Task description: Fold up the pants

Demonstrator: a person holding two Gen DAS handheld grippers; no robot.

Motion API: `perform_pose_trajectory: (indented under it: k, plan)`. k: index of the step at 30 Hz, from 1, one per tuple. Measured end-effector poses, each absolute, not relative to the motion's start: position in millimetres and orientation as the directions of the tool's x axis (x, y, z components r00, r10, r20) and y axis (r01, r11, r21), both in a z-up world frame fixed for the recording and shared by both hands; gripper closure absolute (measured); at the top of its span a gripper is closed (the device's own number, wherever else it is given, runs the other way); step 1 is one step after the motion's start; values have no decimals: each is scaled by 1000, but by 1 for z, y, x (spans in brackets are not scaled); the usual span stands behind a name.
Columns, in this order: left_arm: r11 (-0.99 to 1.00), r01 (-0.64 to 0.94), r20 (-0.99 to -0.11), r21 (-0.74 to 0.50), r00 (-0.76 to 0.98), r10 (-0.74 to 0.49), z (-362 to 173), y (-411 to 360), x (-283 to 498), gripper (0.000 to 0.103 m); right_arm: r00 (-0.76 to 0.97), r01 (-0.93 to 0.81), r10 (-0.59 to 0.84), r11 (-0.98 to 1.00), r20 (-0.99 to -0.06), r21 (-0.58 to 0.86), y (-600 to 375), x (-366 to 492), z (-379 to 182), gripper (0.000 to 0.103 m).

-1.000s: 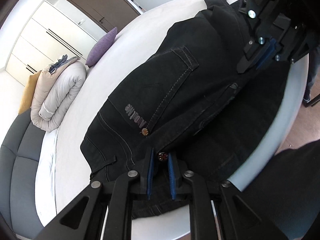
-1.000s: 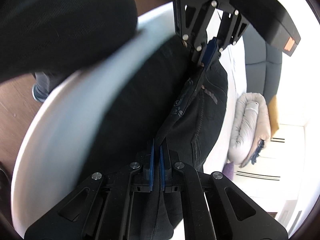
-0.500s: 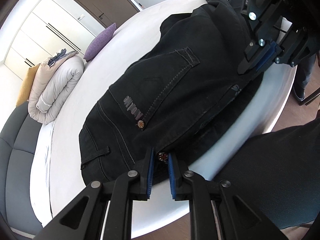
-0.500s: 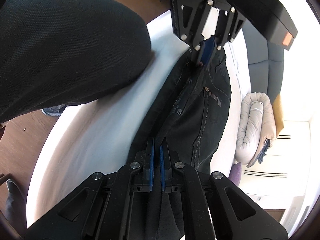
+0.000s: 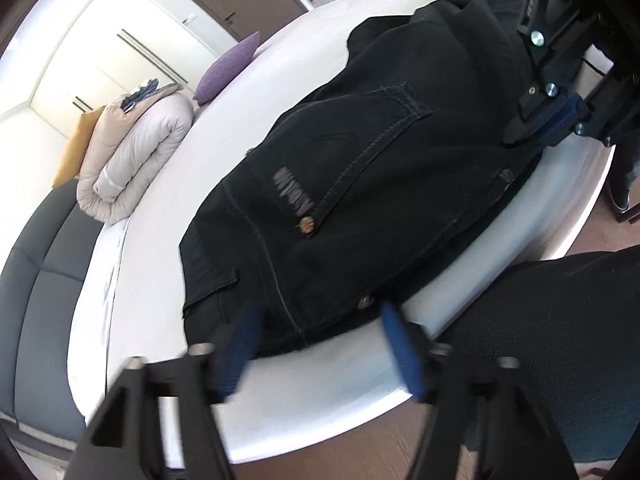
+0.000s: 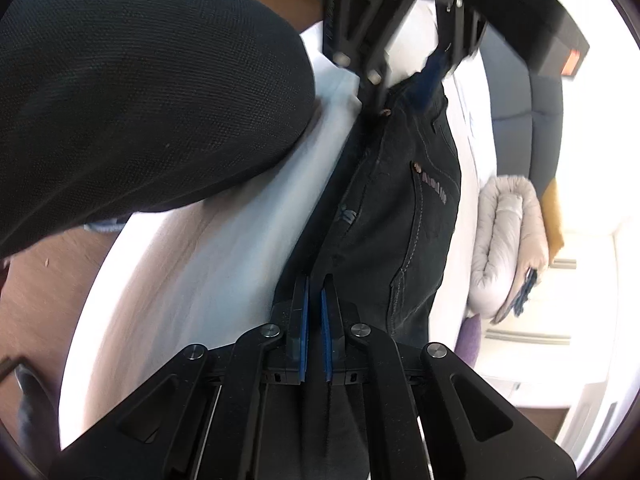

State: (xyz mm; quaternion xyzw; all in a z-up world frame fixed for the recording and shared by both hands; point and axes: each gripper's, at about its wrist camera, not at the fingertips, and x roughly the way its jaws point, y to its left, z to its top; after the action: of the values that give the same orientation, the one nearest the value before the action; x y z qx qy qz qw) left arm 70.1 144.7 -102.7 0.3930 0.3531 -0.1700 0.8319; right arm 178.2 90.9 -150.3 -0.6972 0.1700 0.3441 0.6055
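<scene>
White bedding covers a round bed [image 5: 168, 216] where black pants [image 5: 360, 184] lie folded near its edge, back pocket and lettering facing up. Beyond them rest a rolled duvet [image 5: 136, 152] and a purple cushion [image 5: 228, 70]. At the waistband end, the left tool [image 5: 320, 344] stands spread wide, its blue pads clear of the cloth. The right tool [image 6: 314, 320] is pinched narrow on the pants' fabric.

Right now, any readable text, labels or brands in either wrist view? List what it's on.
Pants, patch beside the back pocket: brand lettering, too blurred to read in the left view; in the right view still too small to make out.
Left tongs, orange sticker on the body: no legible characters.
Nothing else carries text.
</scene>
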Motion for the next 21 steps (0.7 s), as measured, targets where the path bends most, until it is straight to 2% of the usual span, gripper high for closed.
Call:
perform_pose_trajectory:
  k: [5,9,11,12,13,14,15,17,20,21]
  plan:
    - [672,530,-695,517,719,-33,-69,142,74,24,731,-635,213,-136,-648,-761,86,176,-153,97]
    - [779,482,-659,401,742,-120,-38,120,109,24,740,-650,228,-1,-633,-760,87,179,-148,92]
    - [802,485,-697,349,706,-124,-43,106,132,25,730,-674,231,91,-643,-733,83,179,-139,87]
    - [799,490,-721,347,685,-107,-53,97,146,25,729,-681,233,148,-644,-717,79,179,-133,74]
    - [793,502,-745,345,660,-94,-64,89,156,27,721,-692,239,195,-651,-695,75,178,-128,41]
    - [786,518,-774,338,628,-81,-77,83,166,33,707,-708,255,250,-660,-661,70,177,-122,26]
    - [782,527,-800,333,597,-61,-89,76,171,35,690,-723,290,329,-663,-608,60,176,-112,19]
    - [808,505,-806,304,588,-65,-98,76,174,35,676,-720,311,472,-668,-509,40,179,-96,19]
    - [884,445,-839,144,529,-129,-98,97,188,34,619,-636,366,752,-695,-170,-28,208,-68,19]
    - [889,438,-840,131,526,-135,-99,99,189,33,602,-554,397,833,-693,-3,-67,226,-59,19]
